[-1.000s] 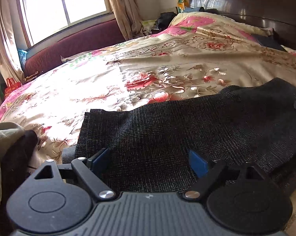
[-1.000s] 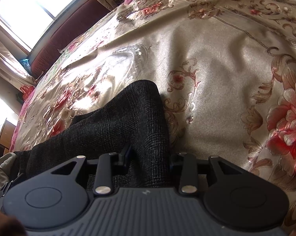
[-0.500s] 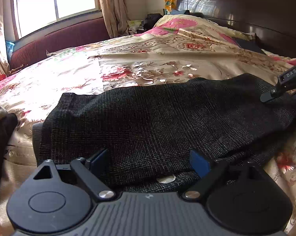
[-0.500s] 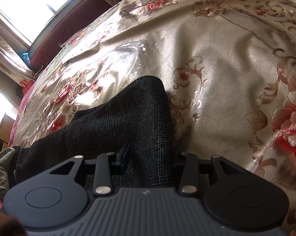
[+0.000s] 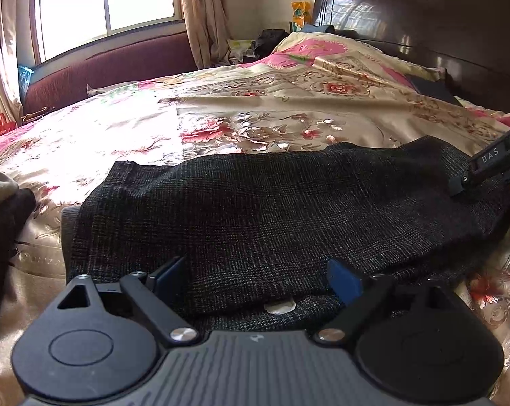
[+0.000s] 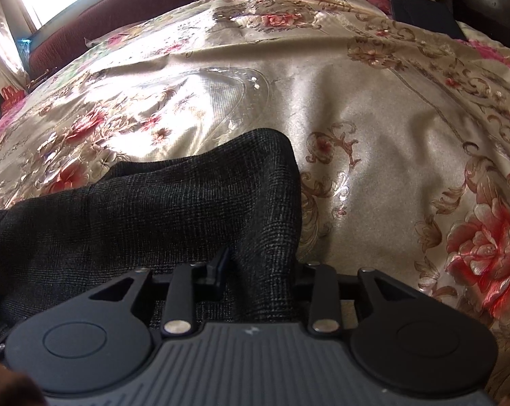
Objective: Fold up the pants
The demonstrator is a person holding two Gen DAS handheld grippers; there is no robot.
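Observation:
Dark plaid pants (image 5: 271, 209) lie folded across the near edge of a floral bed cover (image 5: 221, 115). My left gripper (image 5: 256, 279) is open, its blue pads wide apart over the near fold, with a pale button (image 5: 279, 307) between them. My right gripper (image 6: 255, 267) is shut on the pants (image 6: 187, 196), pinching a ridge of cloth at their right end. It also shows in the left wrist view (image 5: 488, 165) at the pants' right end.
A dark wooden headboard (image 5: 424, 17) stands at the right. A maroon bench (image 5: 112, 67) runs under the window (image 5: 102, 3). Other clothes (image 5: 1, 216) are piled at the left edge. A dark flat item (image 6: 424, 6) lies near the pillows.
The left gripper has dropped lower and closer to the pants' near fold, showing the button. The right gripper keeps its hold, and the cloth has shifted slightly left.

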